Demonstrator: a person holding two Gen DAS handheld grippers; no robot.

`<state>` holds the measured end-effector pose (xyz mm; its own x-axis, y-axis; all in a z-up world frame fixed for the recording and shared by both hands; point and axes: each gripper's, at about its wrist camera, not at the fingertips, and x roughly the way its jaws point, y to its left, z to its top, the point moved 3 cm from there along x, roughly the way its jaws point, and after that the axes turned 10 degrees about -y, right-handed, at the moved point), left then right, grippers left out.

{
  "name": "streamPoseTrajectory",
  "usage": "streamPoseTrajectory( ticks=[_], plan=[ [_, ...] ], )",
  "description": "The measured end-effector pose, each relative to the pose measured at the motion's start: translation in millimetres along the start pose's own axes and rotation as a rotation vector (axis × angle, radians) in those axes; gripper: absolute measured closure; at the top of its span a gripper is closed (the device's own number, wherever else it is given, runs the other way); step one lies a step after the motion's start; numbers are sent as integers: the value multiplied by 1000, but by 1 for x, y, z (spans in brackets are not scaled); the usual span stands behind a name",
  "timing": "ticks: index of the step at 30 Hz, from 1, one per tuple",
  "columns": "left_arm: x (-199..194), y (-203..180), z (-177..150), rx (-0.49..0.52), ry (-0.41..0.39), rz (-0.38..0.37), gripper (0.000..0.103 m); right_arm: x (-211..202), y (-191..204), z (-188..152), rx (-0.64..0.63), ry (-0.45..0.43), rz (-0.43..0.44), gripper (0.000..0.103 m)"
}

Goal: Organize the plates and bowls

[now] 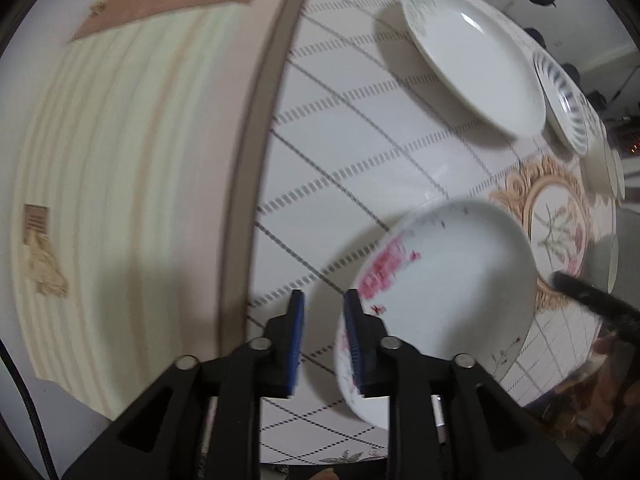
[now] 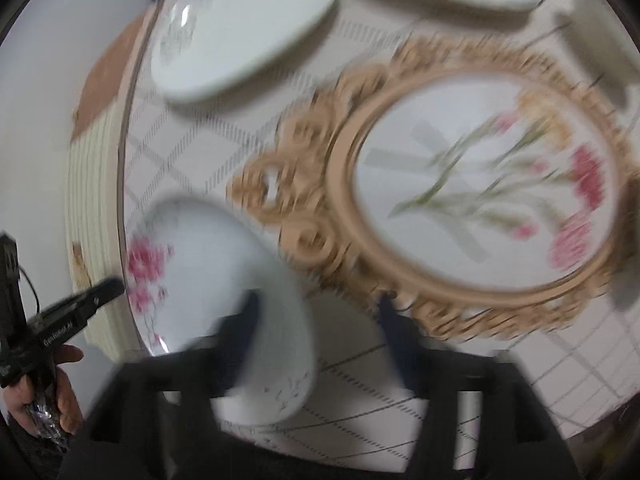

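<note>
- Round desk [image 1: 360, 128] under a glossy checked cloth with a gilt floral medallion; striped floor beyond its edge.
- Pink-flowered plate [image 1: 460, 280] lies near that edge, a plain white plate [image 1: 476, 60] farther off.
- Glazed china: stiff, slick, likely brittle; take it by the rim.
- Left claw [image 1: 324, 336] narrowly parted, holding nothing.
- Right claw [image 2: 320, 336] spread wide, seemingly empty through blur.
</note>
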<state>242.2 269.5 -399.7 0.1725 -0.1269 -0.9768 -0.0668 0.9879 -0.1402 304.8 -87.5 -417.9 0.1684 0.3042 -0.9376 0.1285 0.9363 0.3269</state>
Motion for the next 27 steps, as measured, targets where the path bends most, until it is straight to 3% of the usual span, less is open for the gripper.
streamPoseTrajectory(
  ticks=[2, 3, 4, 5, 8, 10, 15, 20, 22, 24, 27],
  plan=[
    [-5, 5, 16, -35, 0, -8, 71, -16, -7, 21, 49, -66, 13, 16],
    [-1, 4, 26, -48, 2, -15, 69, -20, -9, 32, 73, -96, 24, 8],
    [0, 3, 39, -53, 2, -27, 60, -24, -11, 42, 92, -128, 34, 3],
    [-3, 3, 46, -47, -9, -31, 44, -27, -13, 56, 105, -168, 44, 0],
    [-5, -17, 83, 29, -100, 23, 11, -22, -19, 86, 94, -179, 39, 0],
    [6, -44, 108, 75, -136, 62, 10, -11, -22, 102, 99, -163, 41, 0],
    [30, -74, 161, 133, -156, 78, 10, 23, -22, 131, 163, -87, 82, 0],
    [63, -88, 207, 77, -104, -24, 10, 57, -23, 151, 244, -38, 136, 0],
    [72, -91, 221, 82, -93, -13, 11, 62, -25, 155, 257, -37, 138, 2],
    [84, -95, 230, 91, -67, -34, 12, 70, -21, 162, 271, -33, 151, 8],
    [99, -100, 238, 113, -24, -61, 24, 79, -16, 168, 284, -19, 175, 19]
  ],
)
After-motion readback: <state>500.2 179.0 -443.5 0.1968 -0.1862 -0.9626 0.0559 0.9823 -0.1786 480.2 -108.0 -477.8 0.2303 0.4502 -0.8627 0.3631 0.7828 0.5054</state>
